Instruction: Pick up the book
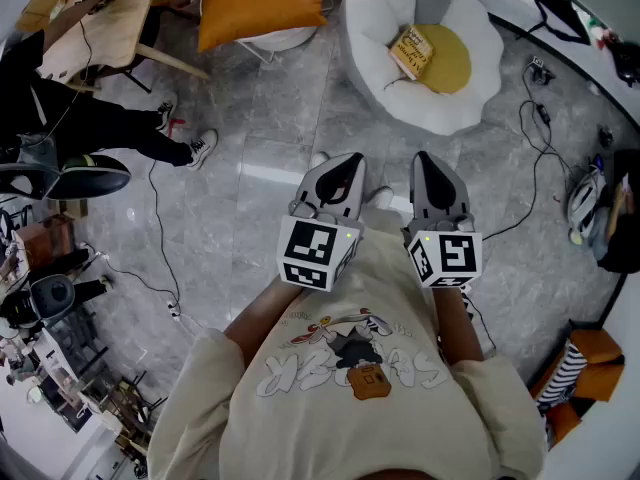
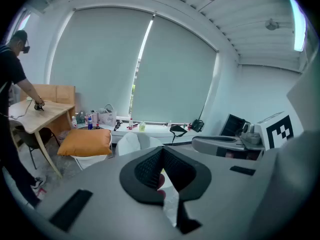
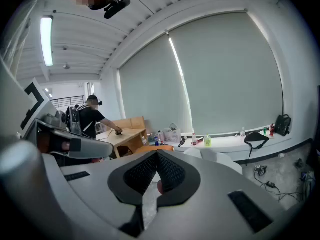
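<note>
Jaws of both grippers were shut and empty, well apart from the single book.
Two grippers, the left gripper [image 1: 343, 163] and the right gripper [image 1: 429, 163], were held side by side just in front of the holder's chest, each with its pads pressed together and nothing between them. One book [image 1: 411, 52] lay at the left edge of one round yellow cushion [image 1: 452, 60] in a white chair [image 1: 375, 30] beyond the grippers. A second white chair [image 1: 282, 38] to its left carried one orange cushion [image 1: 262, 6]. One person in black [image 1: 95, 126] stood beside one wooden table [image 1: 105, 13] at the far left.
</note>
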The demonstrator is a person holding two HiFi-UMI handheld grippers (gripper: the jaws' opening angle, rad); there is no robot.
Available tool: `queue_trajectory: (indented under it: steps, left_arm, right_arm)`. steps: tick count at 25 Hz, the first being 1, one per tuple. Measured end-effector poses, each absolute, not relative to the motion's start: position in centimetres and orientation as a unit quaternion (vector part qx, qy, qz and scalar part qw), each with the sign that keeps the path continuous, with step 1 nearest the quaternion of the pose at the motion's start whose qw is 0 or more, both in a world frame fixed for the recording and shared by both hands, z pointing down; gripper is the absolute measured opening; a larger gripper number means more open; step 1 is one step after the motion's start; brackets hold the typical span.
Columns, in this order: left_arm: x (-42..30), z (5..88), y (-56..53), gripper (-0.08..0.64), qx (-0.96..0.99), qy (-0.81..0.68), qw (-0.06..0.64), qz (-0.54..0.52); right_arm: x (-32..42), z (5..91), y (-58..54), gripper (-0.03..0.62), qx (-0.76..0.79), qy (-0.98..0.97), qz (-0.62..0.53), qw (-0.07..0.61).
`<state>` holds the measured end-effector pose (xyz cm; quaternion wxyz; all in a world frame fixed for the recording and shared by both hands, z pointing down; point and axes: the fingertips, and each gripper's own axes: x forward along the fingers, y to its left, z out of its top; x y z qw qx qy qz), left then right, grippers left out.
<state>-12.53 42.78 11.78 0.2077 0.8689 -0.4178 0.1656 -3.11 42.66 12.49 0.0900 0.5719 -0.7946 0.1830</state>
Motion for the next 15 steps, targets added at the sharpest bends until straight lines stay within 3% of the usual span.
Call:
queue_trajectory:
  steps: [9, 15]
  left_arm:
    - [-13.2, 13.1, 41.4, -0.003, 0.880, -0.395, 0.211, 0.159]
    - [-15.8, 12.6, 39.2, -0.003, 0.891, -0.375, 0.210, 0.147]
  right_arm:
    - [-4.3, 13.1, 41.0, 0.023, 0.584, -0.786, 0.176, 0.097]
    - [-7.0, 11.3, 39.3, 0.023, 0.598, -0.778, 0.189, 0.046]
